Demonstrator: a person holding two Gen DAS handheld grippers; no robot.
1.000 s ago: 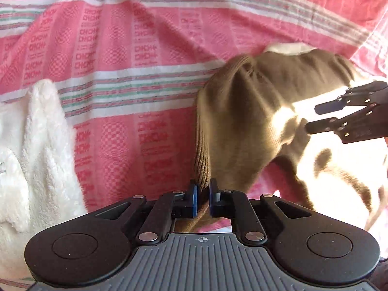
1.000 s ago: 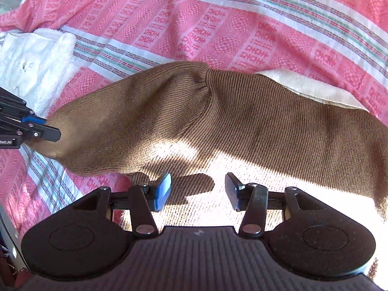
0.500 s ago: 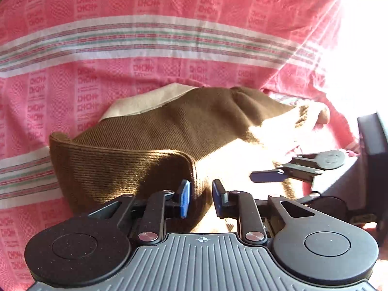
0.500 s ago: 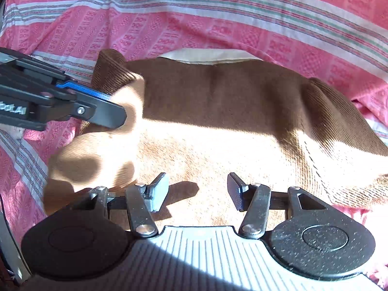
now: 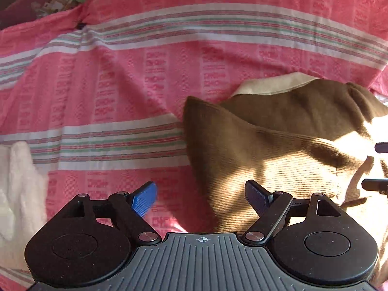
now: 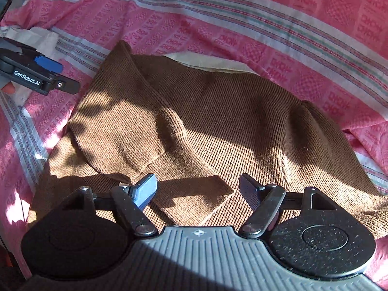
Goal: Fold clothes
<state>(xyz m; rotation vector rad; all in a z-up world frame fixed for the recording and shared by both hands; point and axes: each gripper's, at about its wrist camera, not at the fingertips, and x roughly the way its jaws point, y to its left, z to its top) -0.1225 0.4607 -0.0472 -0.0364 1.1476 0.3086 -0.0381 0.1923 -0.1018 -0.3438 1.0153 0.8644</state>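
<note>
Both sets of jaws stand apart and hold nothing: the left gripper hangs at the near left edge of the brown knit sweater, the right gripper low over its sunlit front. That sweater lies partly folded on the pink striped bedsheet, a flap turned across its left side, a cream lining showing at the far edge. To fold it well, I judge each gripper should take one layer at an outer corner and bring it over evenly, clear of the white fluffy cloth at left.

Pink striped bedspread bears brown sweater, white towel.
</note>
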